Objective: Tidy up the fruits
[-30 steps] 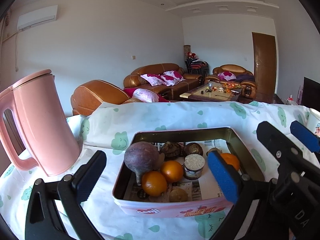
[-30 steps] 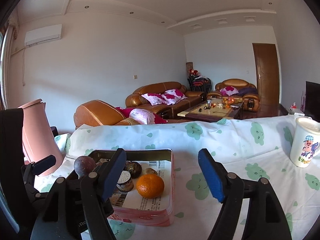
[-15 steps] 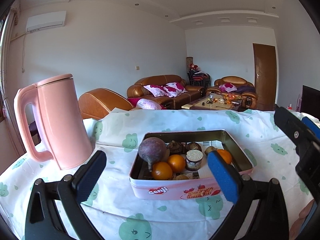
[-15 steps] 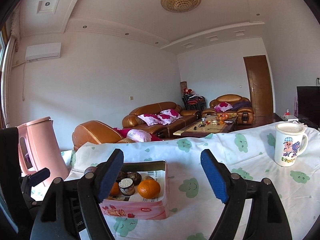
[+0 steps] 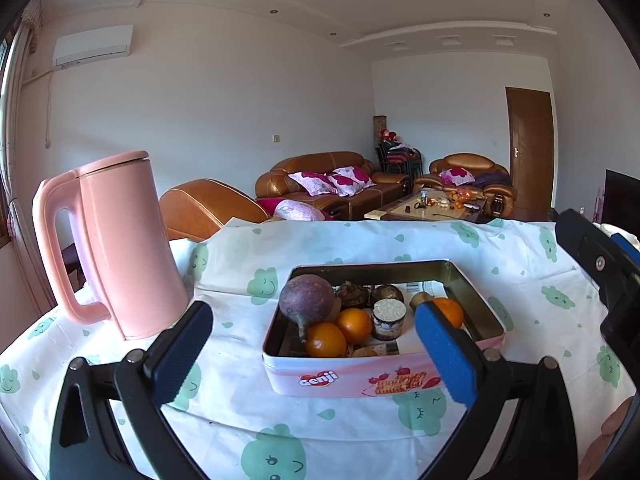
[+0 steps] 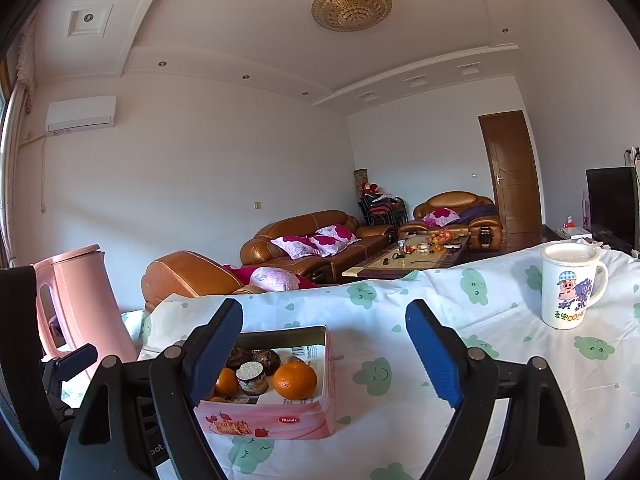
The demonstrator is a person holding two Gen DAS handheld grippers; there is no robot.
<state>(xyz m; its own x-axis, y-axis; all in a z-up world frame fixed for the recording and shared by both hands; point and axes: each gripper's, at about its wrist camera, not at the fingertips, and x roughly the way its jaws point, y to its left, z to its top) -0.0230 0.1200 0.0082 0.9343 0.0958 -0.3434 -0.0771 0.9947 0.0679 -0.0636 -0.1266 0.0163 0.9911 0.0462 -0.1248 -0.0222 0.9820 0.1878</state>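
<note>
The pink tin (image 5: 360, 376) sits on the cloud-print tablecloth (image 5: 400, 240), loaded with three oranges (image 5: 325, 339), a dark purple round fruit (image 5: 306, 300), a few brown fruits at the back and a small jar (image 5: 389, 318), all lying on printed paper. The left gripper (image 5: 314, 354) hangs right in front of it, jaws spread wide and holding nothing, while the right gripper (image 6: 324, 350) hovers just off the tin's right side, jaws wide apart and empty too. Out to the left stands a pink kettle (image 5: 116, 240), upright and close beside the tin, and well off to the right there's a white cartoon mug (image 6: 570, 284).
</note>
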